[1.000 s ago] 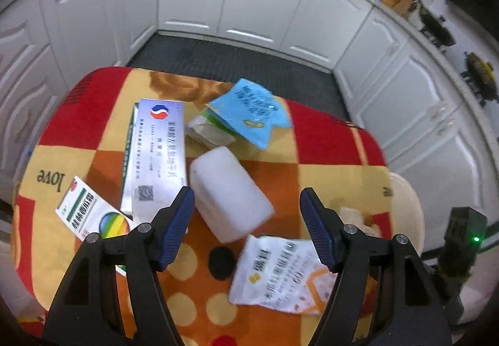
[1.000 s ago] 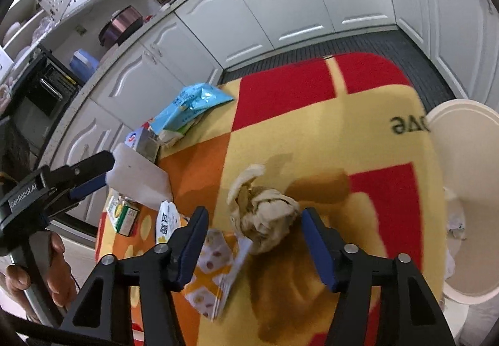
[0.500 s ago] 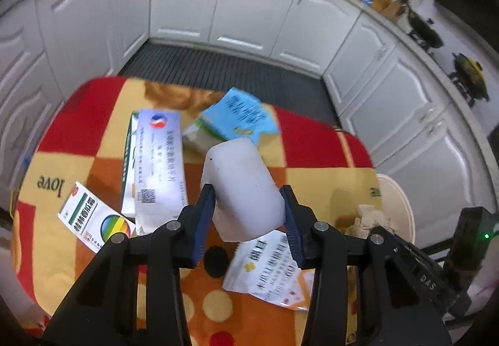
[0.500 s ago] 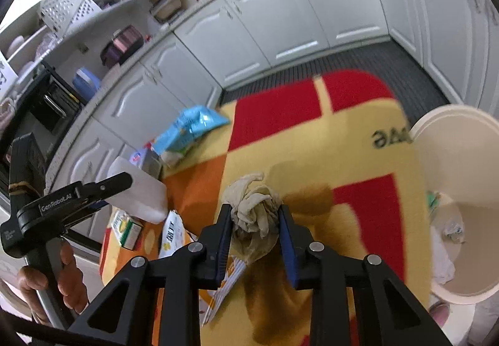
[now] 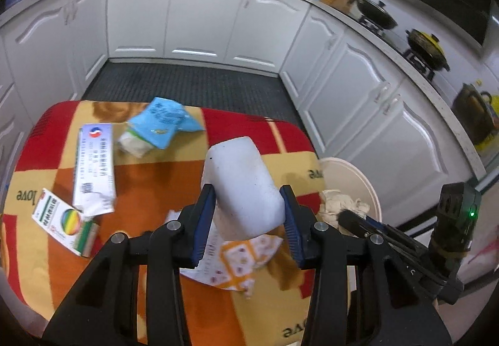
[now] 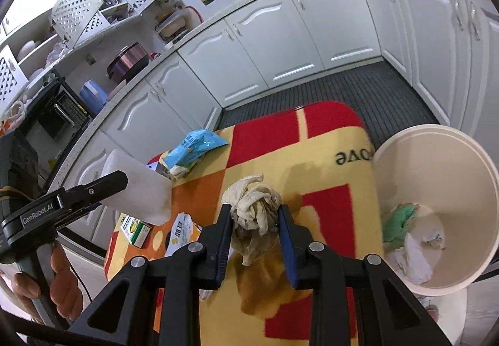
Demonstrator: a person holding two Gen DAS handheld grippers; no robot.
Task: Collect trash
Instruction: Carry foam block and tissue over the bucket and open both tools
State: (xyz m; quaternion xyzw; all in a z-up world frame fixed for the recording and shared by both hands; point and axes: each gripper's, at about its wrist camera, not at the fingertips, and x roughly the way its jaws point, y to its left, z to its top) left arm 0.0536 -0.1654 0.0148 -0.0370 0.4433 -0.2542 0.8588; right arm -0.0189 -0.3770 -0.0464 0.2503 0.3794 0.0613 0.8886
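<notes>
The white, rounded foam block (image 5: 246,187) is sitting clamped between the blue-padded fingers of the left gripper (image 5: 248,218), lifted clear of the red, orange and yellow patchwork tablecloth (image 5: 156,171). The crumpled beige paper wad (image 6: 254,208) is being pinched in the right gripper (image 6: 254,230), its 2 fingers closing tight on the wad's lower half, above the cloth and just beside the round cream plastic bin (image 6: 436,140) (green and white scraps are lying at the bin's bottom).

Resting on the cloth under the block: a flat white printed sachet (image 5: 230,265) with orange pattern. Farther off, a long white medicine box (image 5: 93,168) is lying flat, with a small white box bearing a rainbow circle (image 5: 60,219) near its nearer end, whether touching I cannot tell. A blue snack pouch (image 5: 163,123) is lying at the table's far side, overlapping a pale wrapper.

White kitchen cabinets (image 5: 199,15) are ringing the dark ribbed floor mat (image 5: 187,84) beyond the table.
</notes>
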